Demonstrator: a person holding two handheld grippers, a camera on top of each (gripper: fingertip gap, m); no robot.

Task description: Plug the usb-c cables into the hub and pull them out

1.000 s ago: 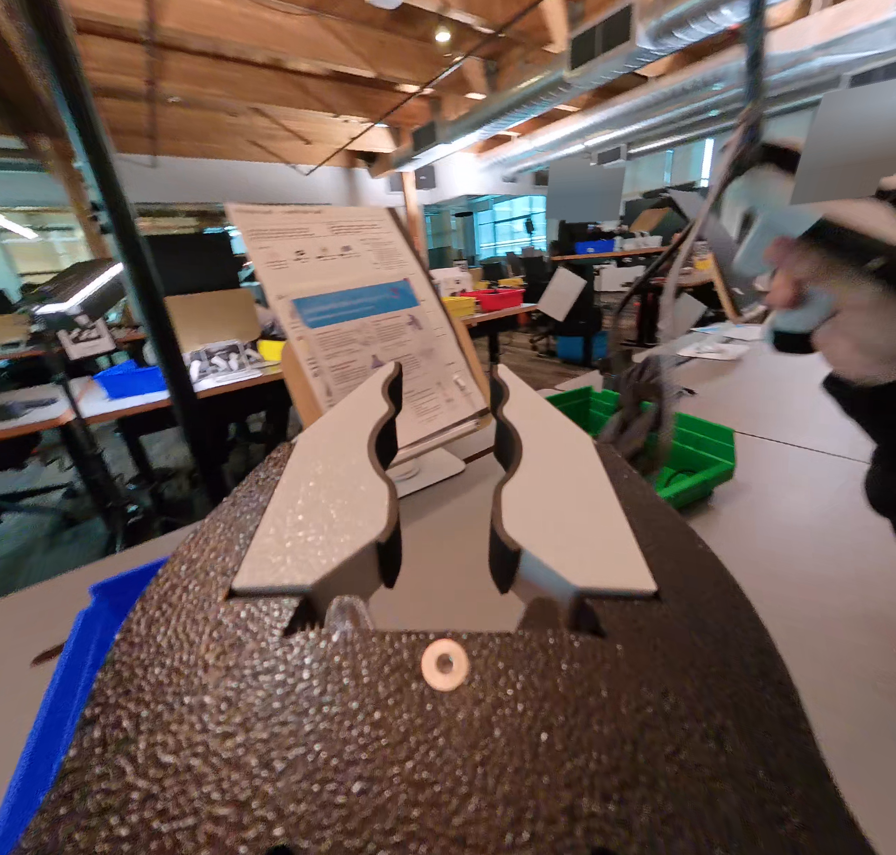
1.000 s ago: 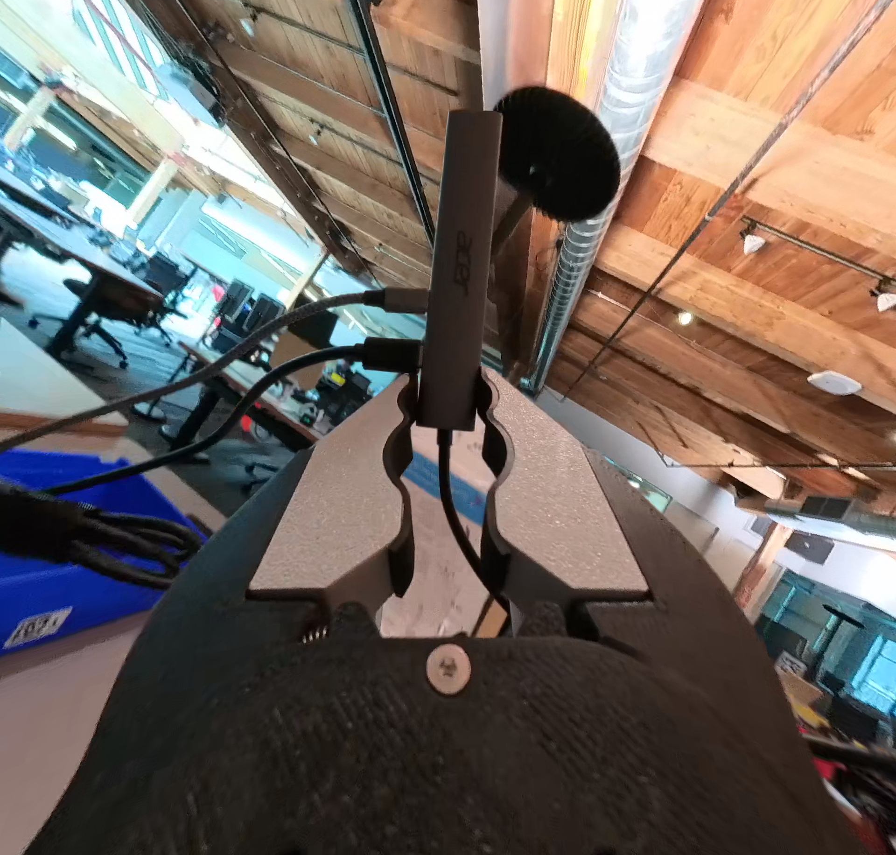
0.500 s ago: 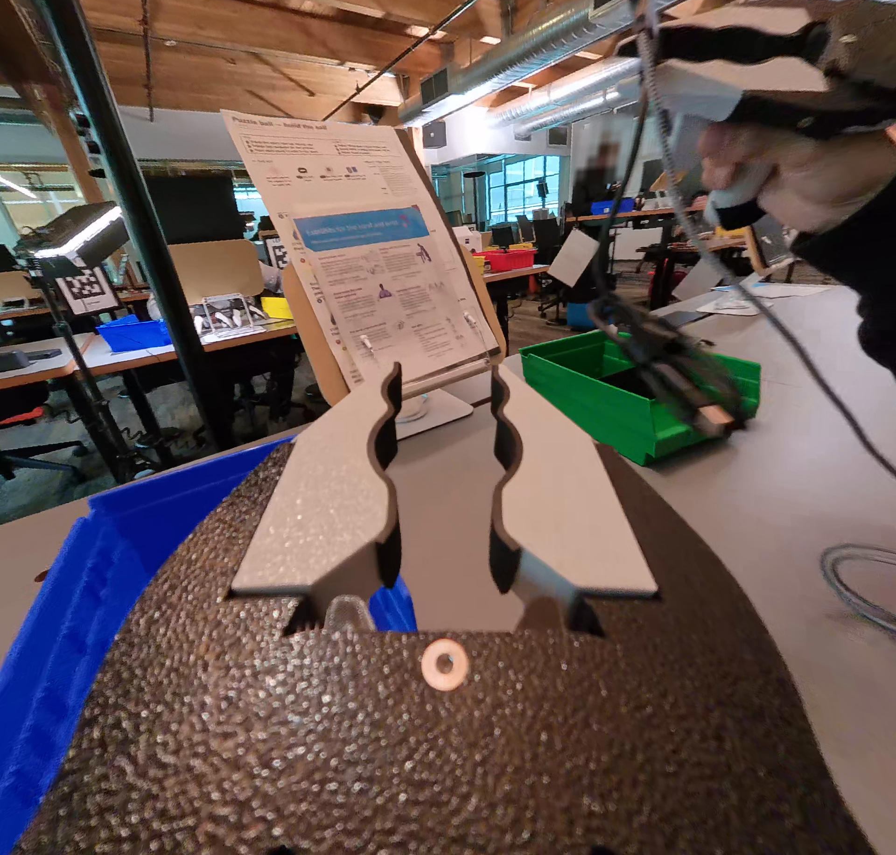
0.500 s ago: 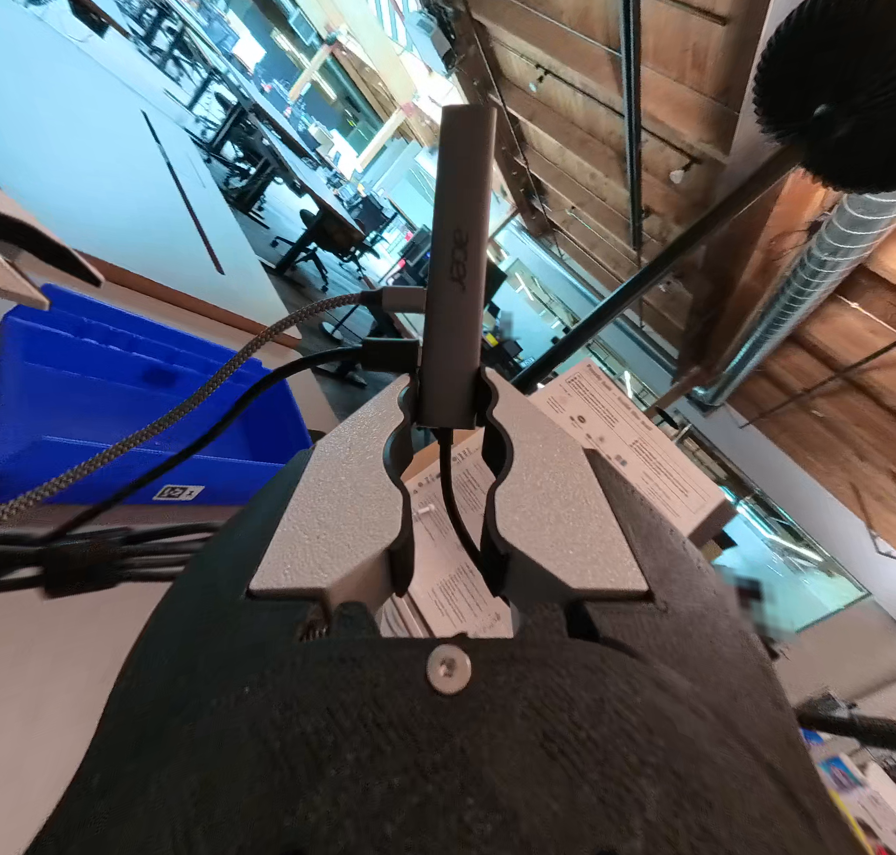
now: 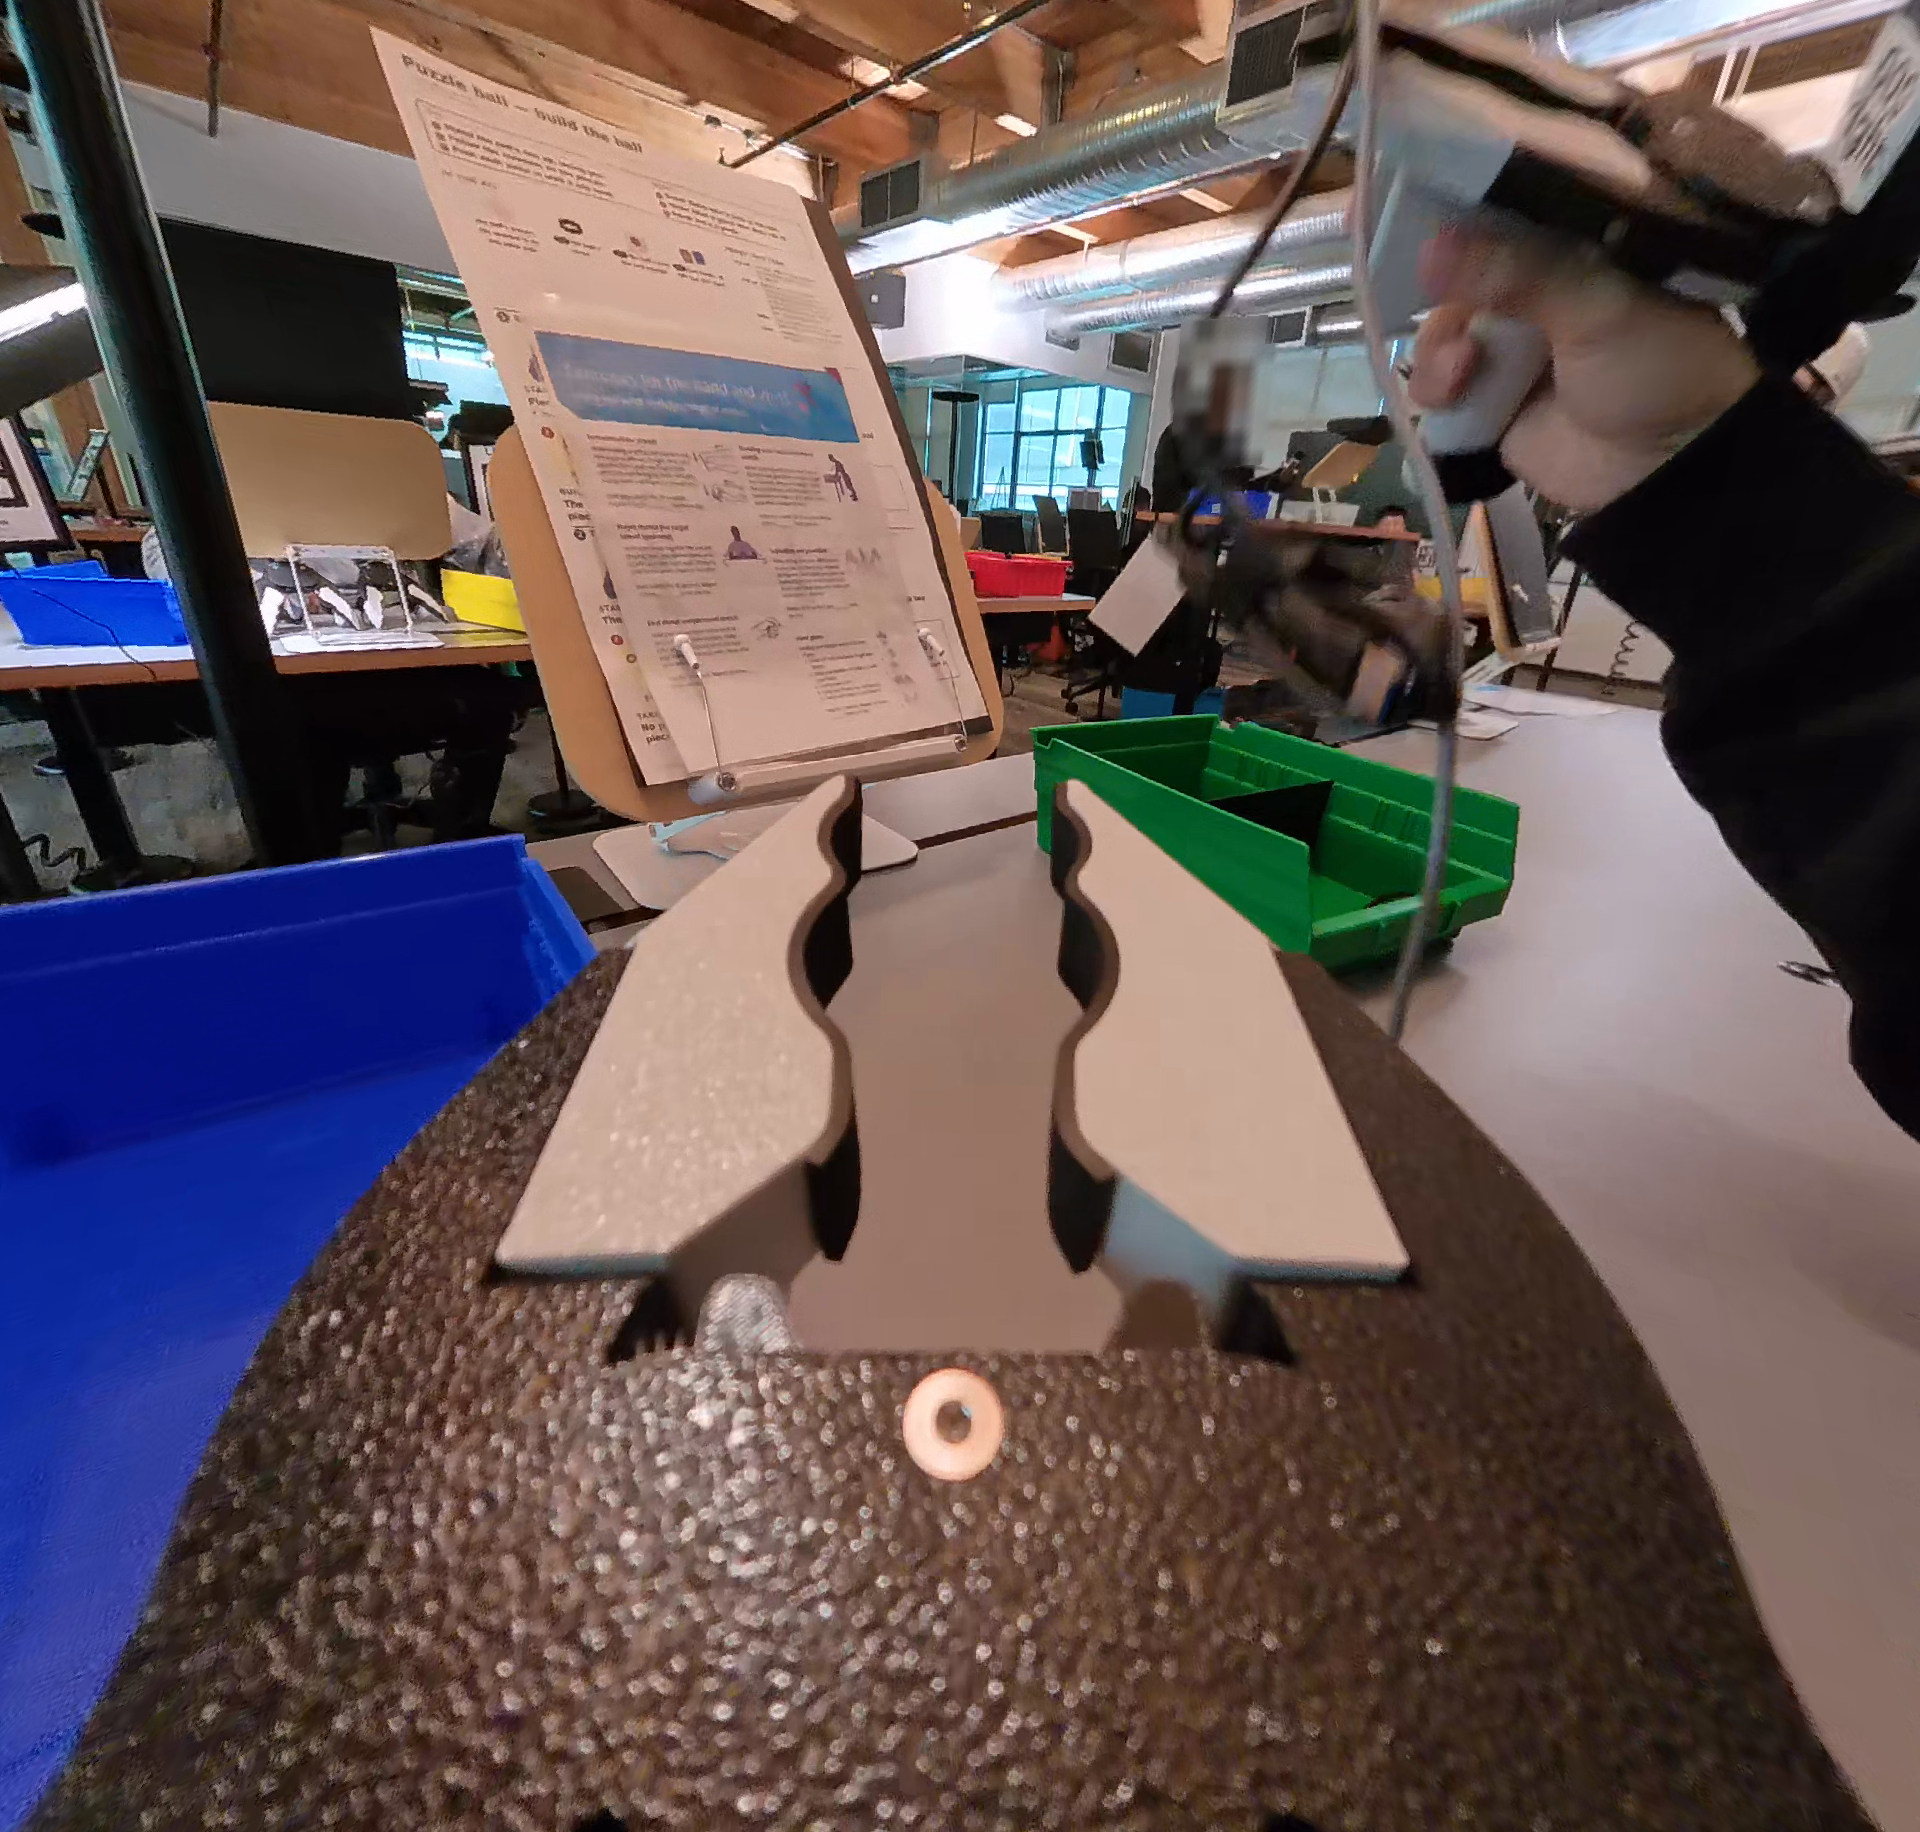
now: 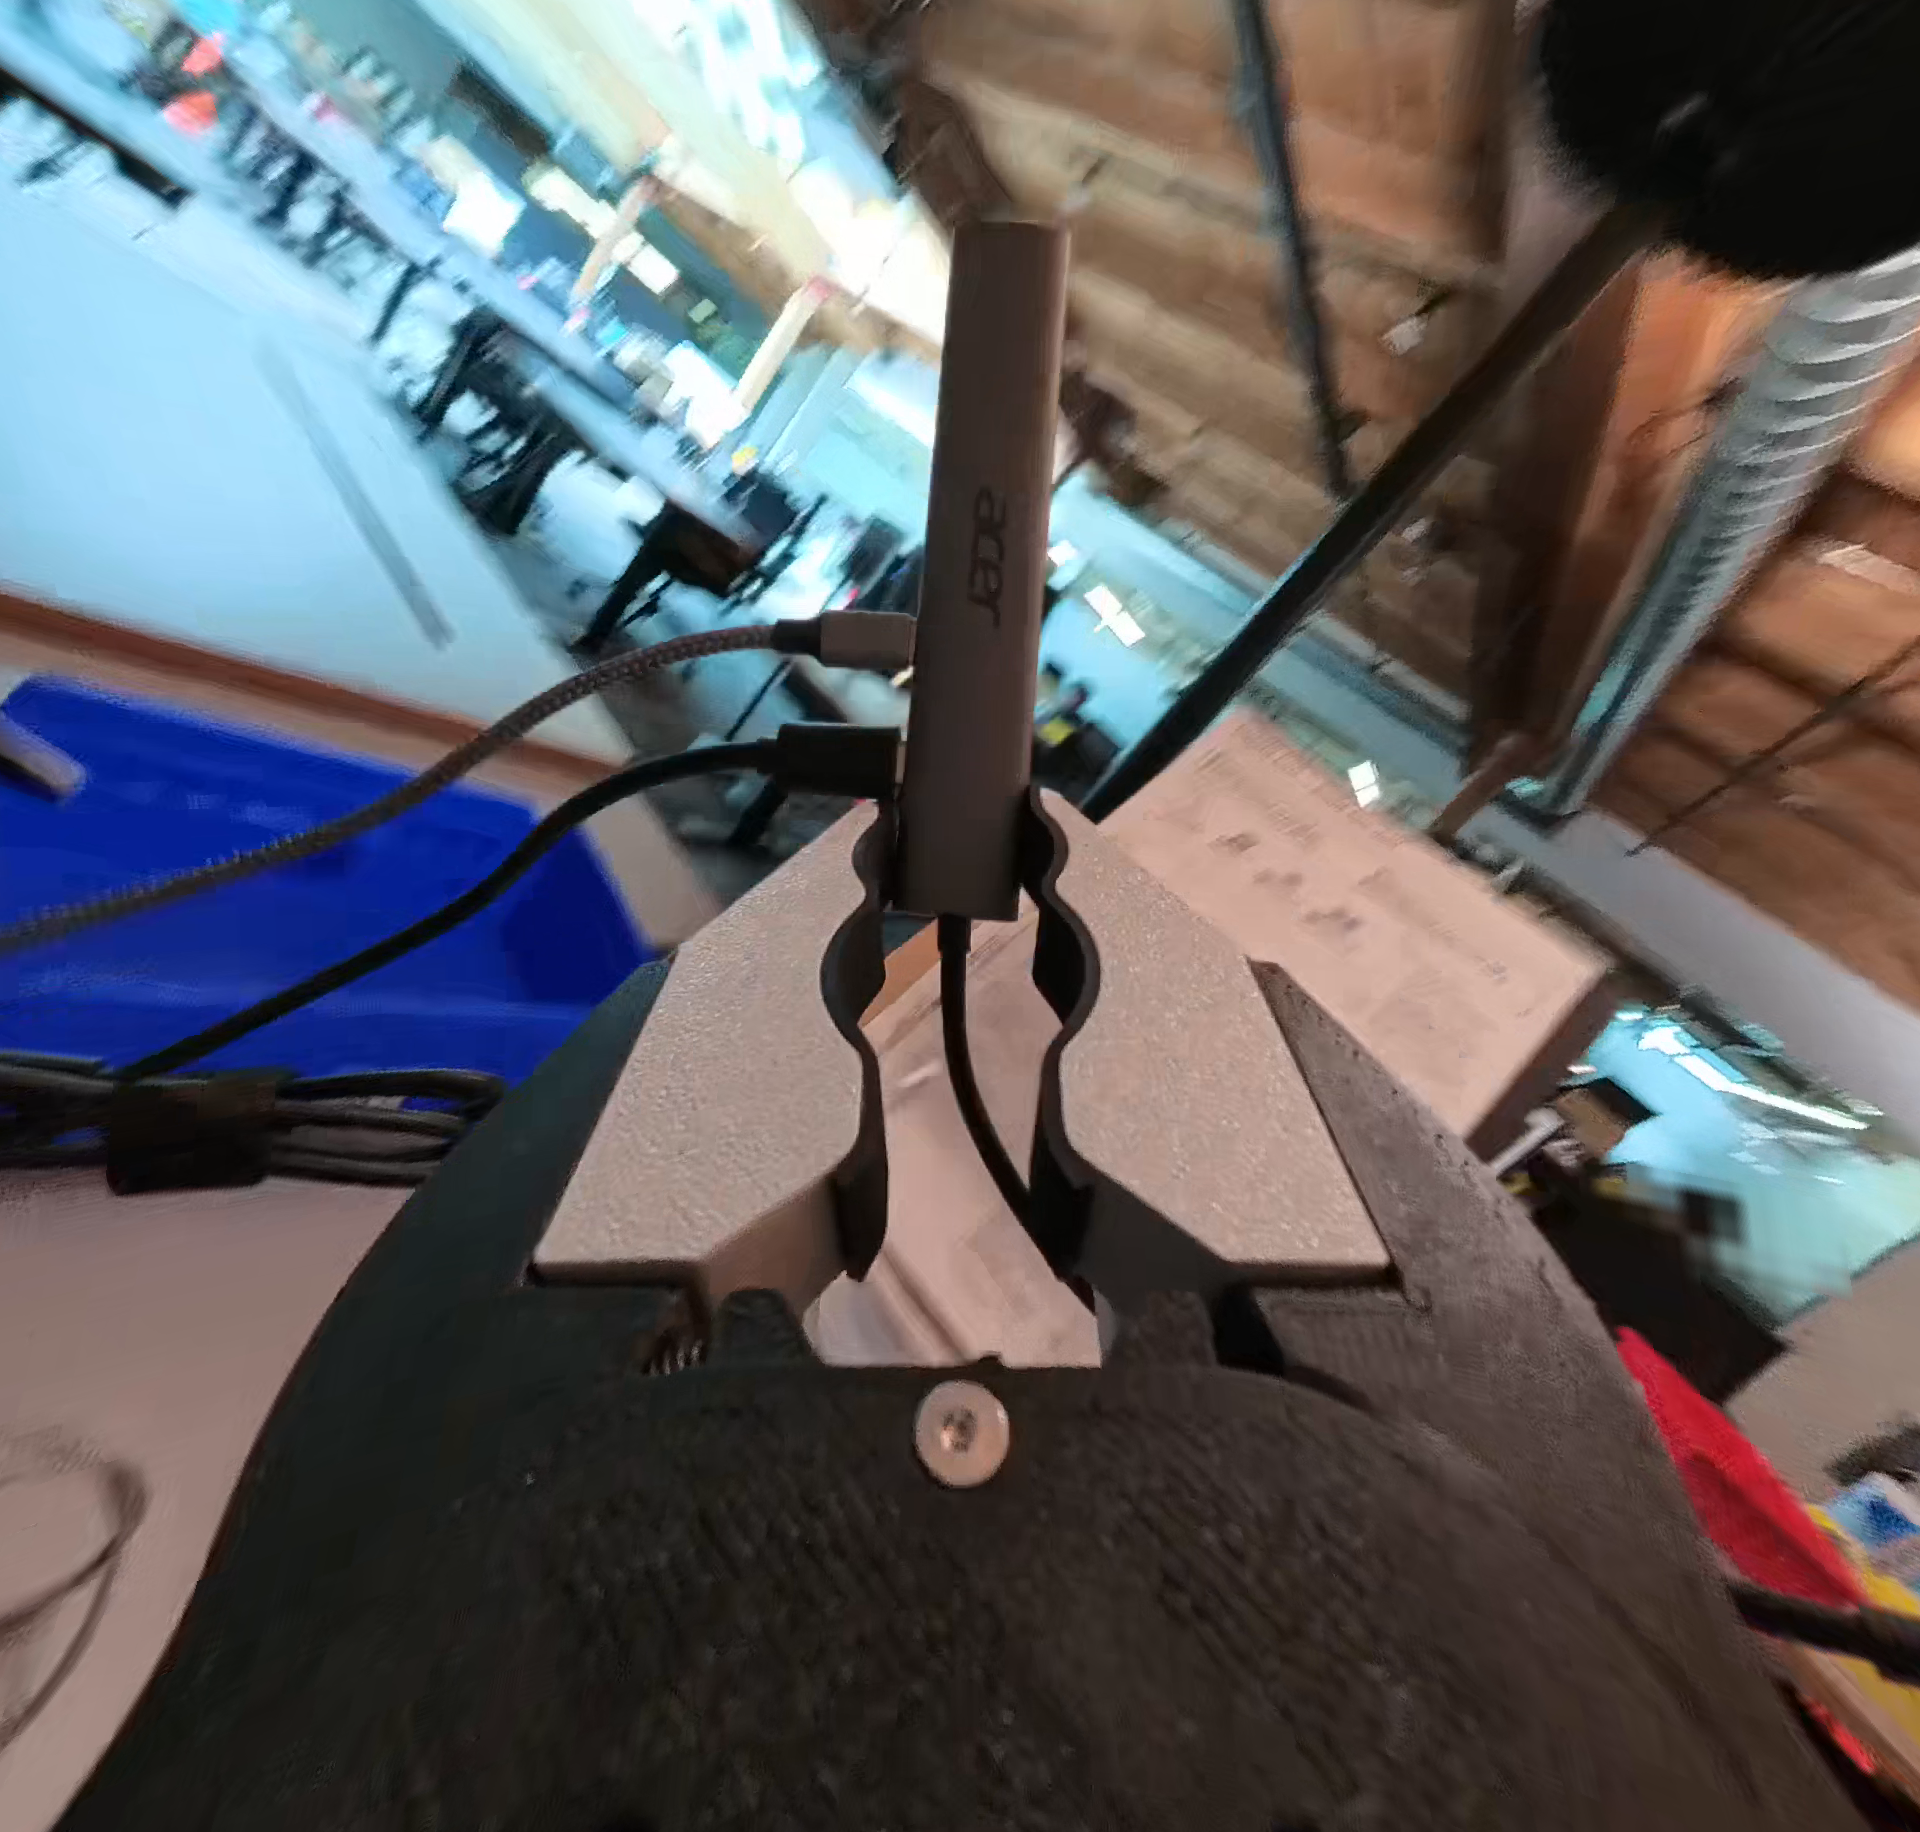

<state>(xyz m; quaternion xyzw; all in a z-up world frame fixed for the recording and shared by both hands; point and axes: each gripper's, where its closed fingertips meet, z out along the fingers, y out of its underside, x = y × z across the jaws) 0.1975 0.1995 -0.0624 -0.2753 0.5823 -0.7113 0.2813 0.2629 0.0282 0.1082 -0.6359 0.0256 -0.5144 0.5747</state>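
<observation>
My right gripper (image 6: 958,837) is shut on the lower end of a slim grey hub (image 6: 987,577), held upright in the air. Two USB-C cables are plugged into its left side: a braided grey cable (image 6: 540,722) above and a black cable (image 6: 582,816) below. The hub's own black lead (image 6: 971,1076) runs down between the fingers. A strapped bundle of cable (image 6: 197,1122) hangs at the left. My left gripper (image 5: 956,826) is open and empty, low over the grey table. In the left wrist view the right gripper (image 5: 1579,151) is high at the upper right, with the bundle (image 5: 1320,619) dangling below it.
A blue bin (image 5: 208,1055) sits at the left of the left gripper. A green bin (image 5: 1382,868) stands on the table (image 5: 1662,1107) at the right. A document stand with printed sheets (image 5: 727,535) stands straight ahead. A black pole (image 5: 135,380) rises at the left. Spacing between my two grippers at the tips: around 25 cm.
The right gripper has tilted downward with the hub; its view has swung from the ceiling toward the table. The left gripper has moved closer to the blue bin and stand, still open.
</observation>
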